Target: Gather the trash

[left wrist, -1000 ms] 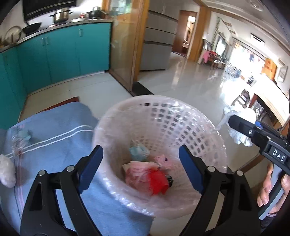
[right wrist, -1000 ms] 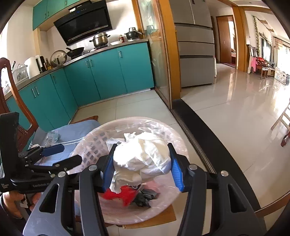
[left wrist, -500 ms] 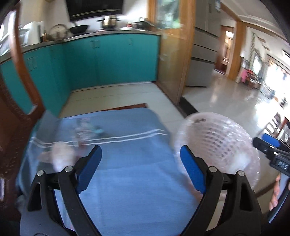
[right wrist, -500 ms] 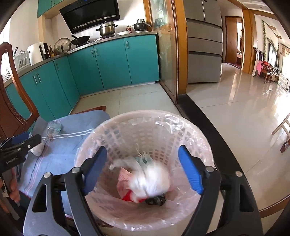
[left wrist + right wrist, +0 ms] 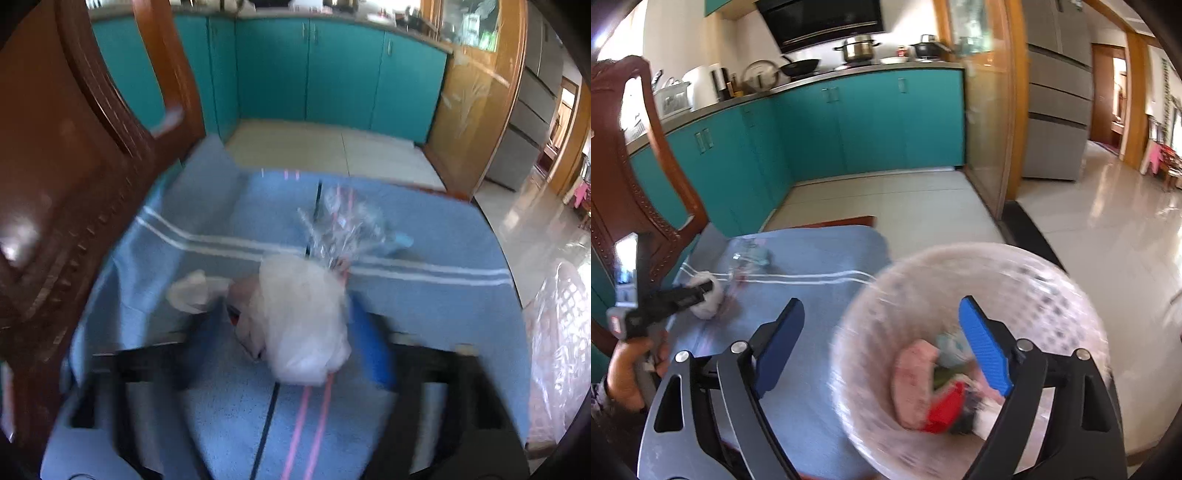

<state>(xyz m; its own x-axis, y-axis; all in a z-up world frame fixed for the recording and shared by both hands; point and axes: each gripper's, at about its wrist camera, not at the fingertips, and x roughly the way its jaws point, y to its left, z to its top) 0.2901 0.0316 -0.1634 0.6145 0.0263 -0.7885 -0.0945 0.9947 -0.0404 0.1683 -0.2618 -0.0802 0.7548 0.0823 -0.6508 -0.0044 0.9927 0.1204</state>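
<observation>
Left claw is closing in on the next bit of trash while the right one is hanging empty over the basket

So the blue-cloth worktop (image 5: 424, 306) is carrying what's left to collect, and the lined white basket (image 5: 1027, 280) is sitting at its right edge with pink and red scraps already piling up inside. The right claw (image 5: 882, 347) is hovering spread wide with nothing between its jaws, which have just been opening. The left claw (image 5: 295, 332) is over by the worktop's left side near the wooden chair (image 5: 74, 177); its jaws have just been closing around the white crumpled bag (image 5: 299, 317), but it's too blurry to tell if the pads are actually pinching it yet. A clear plastic wrapper (image 5: 343, 225) is lying just behind the bag. Next move, I'm guessing: finish the squeeze, then carry it over to the basket.
</observation>
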